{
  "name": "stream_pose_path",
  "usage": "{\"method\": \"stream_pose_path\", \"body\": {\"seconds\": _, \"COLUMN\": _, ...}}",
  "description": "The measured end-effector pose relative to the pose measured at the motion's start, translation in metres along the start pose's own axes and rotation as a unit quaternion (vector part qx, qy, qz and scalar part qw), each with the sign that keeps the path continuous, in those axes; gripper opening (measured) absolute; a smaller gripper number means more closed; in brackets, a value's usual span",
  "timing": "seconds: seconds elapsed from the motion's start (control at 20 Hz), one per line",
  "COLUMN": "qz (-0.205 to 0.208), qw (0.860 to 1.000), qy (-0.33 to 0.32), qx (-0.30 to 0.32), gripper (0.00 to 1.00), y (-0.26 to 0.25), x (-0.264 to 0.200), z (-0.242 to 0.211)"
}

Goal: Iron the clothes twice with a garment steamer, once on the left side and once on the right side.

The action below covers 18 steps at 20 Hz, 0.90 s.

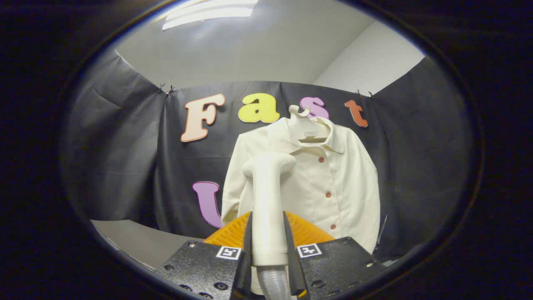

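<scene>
Garment steamer held upright before a hanging shirt. The gripper is closed narrowly on the handle of the garment steamer, one finger pressing each side of the pale shaft, so that the tool stands vertically between the fingers and rises ahead of them. A ribbed grey hose leaves the base of the handle and passes down between the fingers. The steamer head, rounded and angled to the left of the gripper, lies in front of the chest of the shirt; whether it touches the fabric cannot be told. The cream shirt hangs beyond the fingers on a white hanger, front facing the gripper, collar open, with a vertical row of reddish buttons to the right of the steamer. Both sleeves hang down at the shirt's sides. Just ahead of the fingers and behind the steamer handle sits an orange ribbed object, partly hidden. A grey worktop extends to the left of the gripper, below the black cloth wall.
</scene>
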<state>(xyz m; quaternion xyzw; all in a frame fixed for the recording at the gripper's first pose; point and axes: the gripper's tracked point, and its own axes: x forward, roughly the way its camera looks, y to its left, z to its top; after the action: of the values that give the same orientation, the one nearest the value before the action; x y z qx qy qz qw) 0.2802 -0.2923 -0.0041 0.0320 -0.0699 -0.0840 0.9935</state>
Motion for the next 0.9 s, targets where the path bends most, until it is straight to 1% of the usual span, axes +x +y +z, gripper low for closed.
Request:
{"method": "stream_pose_path", "body": {"seconds": 0.1, "qz": 0.000, "qw": 1.000, "qy": 0.000, "qx": 0.002, "gripper": 0.34, "y": -0.001, "x": -0.005, "z": -0.007}}
{"method": "stream_pose_path", "body": {"seconds": 0.5, "qz": 0.000, "qw": 0.999, "qy": 0.039, "qx": 0.013, "gripper": 0.34, "y": -0.016, "x": -0.029, "z": -0.036}}
{"method": "stream_pose_path", "body": {"seconds": 0.9, "qz": 0.005, "qw": 0.995, "qy": 0.088, "qx": 0.040, "gripper": 0.34, "y": -0.027, "x": -0.067, "z": -0.099}}
